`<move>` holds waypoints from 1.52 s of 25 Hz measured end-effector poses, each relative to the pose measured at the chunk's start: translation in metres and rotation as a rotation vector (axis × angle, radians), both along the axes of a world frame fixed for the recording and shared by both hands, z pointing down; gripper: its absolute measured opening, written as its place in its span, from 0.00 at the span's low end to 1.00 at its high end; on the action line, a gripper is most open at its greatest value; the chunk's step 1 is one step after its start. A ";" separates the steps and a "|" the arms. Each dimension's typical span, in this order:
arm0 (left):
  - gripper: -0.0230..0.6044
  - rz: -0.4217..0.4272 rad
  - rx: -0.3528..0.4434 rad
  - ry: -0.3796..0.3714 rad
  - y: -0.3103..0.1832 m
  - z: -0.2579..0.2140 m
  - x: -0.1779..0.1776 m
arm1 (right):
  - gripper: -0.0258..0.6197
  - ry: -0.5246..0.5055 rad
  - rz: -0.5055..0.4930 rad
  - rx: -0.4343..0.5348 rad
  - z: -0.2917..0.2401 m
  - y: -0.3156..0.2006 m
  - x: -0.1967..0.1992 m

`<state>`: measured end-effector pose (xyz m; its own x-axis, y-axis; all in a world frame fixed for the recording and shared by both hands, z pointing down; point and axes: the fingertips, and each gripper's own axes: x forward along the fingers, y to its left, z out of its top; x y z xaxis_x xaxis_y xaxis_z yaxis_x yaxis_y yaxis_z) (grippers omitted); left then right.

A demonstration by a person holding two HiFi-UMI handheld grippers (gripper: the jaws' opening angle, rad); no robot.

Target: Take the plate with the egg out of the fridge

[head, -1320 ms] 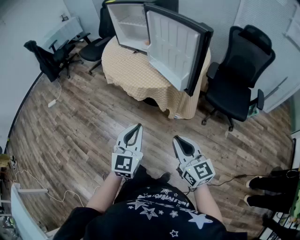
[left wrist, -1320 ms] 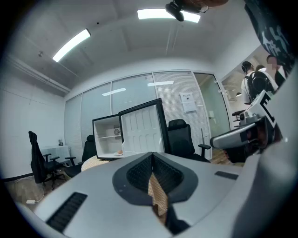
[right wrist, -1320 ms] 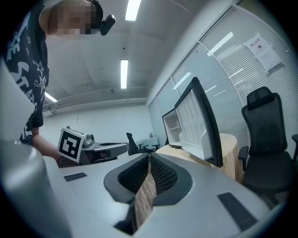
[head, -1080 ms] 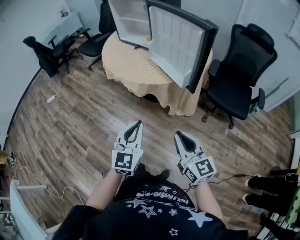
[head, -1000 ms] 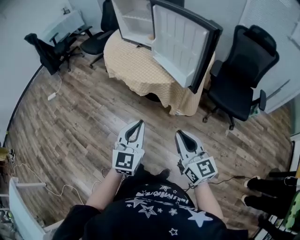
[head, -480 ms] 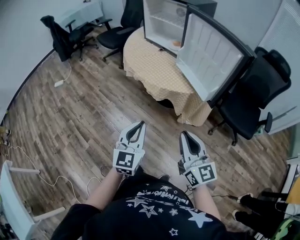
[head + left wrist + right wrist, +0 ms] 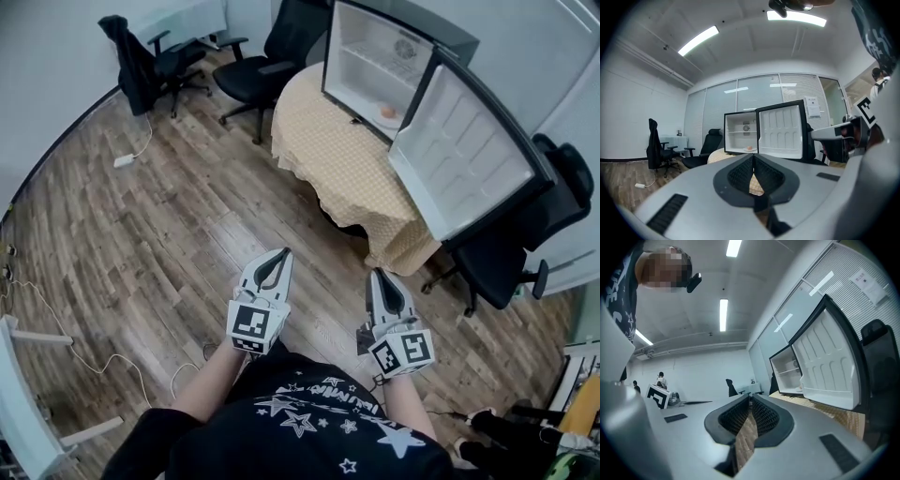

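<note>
A small fridge (image 7: 370, 66) stands on a round table with a yellow checked cloth (image 7: 328, 159), and its door (image 7: 464, 155) hangs wide open to the right. On the fridge's bottom shelf sits a white plate with an egg (image 7: 387, 113); the left gripper view shows the same plate (image 7: 749, 149) far ahead. Both grippers are held low over the wooden floor, well short of the table. My left gripper (image 7: 280, 254) and my right gripper (image 7: 379, 276) are shut with nothing between the jaws.
Black office chairs stand behind the table (image 7: 286, 37), at the far left with a jacket on it (image 7: 141, 66), and right of the fridge door (image 7: 511, 253). A power strip (image 7: 124, 161) with its cable lies on the floor at left.
The table and fridge have slid rightward in the head view, and the fridge's inside with the plate now shows. Both grippers stay shut and side by side.
</note>
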<state>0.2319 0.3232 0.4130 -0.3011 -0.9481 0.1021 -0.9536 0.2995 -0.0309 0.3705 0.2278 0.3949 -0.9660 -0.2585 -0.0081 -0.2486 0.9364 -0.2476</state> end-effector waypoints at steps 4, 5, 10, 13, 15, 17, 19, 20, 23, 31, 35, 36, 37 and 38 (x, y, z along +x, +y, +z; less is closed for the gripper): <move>0.05 -0.014 0.017 0.017 0.010 0.000 -0.037 | 0.10 0.011 0.005 -0.011 0.004 0.006 -0.035; 0.05 -0.017 0.021 0.016 0.013 0.000 -0.046 | 0.10 0.014 0.005 -0.011 0.005 0.007 -0.043; 0.05 -0.036 0.037 0.027 0.030 0.002 -0.086 | 0.10 0.023 0.020 -0.026 0.011 0.011 -0.080; 0.05 -0.050 0.034 0.032 0.047 0.004 -0.107 | 0.10 0.027 0.056 -0.053 0.014 0.010 -0.097; 0.05 -0.055 0.032 0.034 0.057 0.005 -0.121 | 0.10 0.024 0.081 -0.071 0.014 0.010 -0.106; 0.05 -0.057 0.028 0.035 0.063 0.007 -0.133 | 0.10 0.022 0.101 -0.084 0.015 0.009 -0.115; 0.05 -0.058 0.022 0.031 0.067 0.010 -0.144 | 0.10 0.028 0.115 -0.095 0.018 0.009 -0.122; 0.05 -0.060 0.016 0.030 0.069 0.012 -0.149 | 0.10 0.034 0.119 -0.100 0.020 0.008 -0.124; 0.05 -0.070 0.006 0.042 0.070 0.019 -0.162 | 0.10 0.047 0.127 -0.104 0.026 0.003 -0.129; 0.05 -0.091 -0.010 0.033 0.043 0.019 -0.191 | 0.10 0.041 0.125 -0.152 0.040 -0.038 -0.167; 0.05 -0.089 -0.045 0.004 0.026 0.019 -0.201 | 0.10 0.020 0.073 -0.165 0.042 -0.059 -0.199; 0.05 -0.091 -0.054 0.000 0.020 0.019 -0.206 | 0.10 0.019 0.062 -0.166 0.043 -0.066 -0.207; 0.05 -0.095 -0.060 -0.001 0.014 0.018 -0.212 | 0.10 0.020 0.055 -0.168 0.044 -0.074 -0.215; 0.05 -0.098 -0.065 -0.002 0.007 0.017 -0.219 | 0.10 0.019 0.050 -0.171 0.045 -0.083 -0.224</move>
